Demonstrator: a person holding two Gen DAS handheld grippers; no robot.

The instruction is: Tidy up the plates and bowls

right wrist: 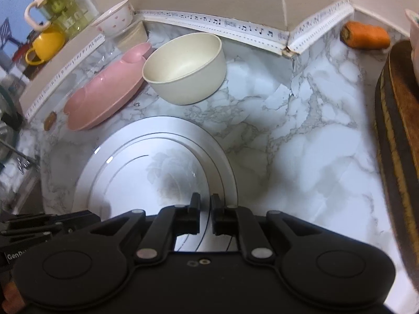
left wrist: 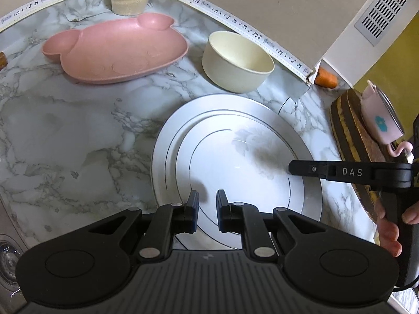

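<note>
A white plate (left wrist: 230, 141) with thin dark rings and a faint flower lies on the marble counter, also in the right wrist view (right wrist: 157, 162). Behind it stand a cream bowl (left wrist: 235, 60) (right wrist: 186, 68) and a pink animal-shaped plate (left wrist: 115, 49) (right wrist: 104, 96). My left gripper (left wrist: 207, 201) hovers over the white plate's near part, jaws a narrow gap apart, empty. My right gripper (right wrist: 205, 204) is over the plate's right part, jaws nearly together, empty; it also shows in the left wrist view (left wrist: 296, 167) reaching in from the right.
A dark wooden board (left wrist: 351, 141) (right wrist: 398, 141) with a pink cup (left wrist: 379, 120) is at right. A carrot (right wrist: 366, 35) lies at the back wall. A clear tub (left wrist: 129, 0) stands at the back. A white floral bowl (right wrist: 115, 18), a yellow mug (right wrist: 47, 44) and a green bottle (right wrist: 57, 7) sit at the back left. A sink edge (left wrist: 7, 259) is at left.
</note>
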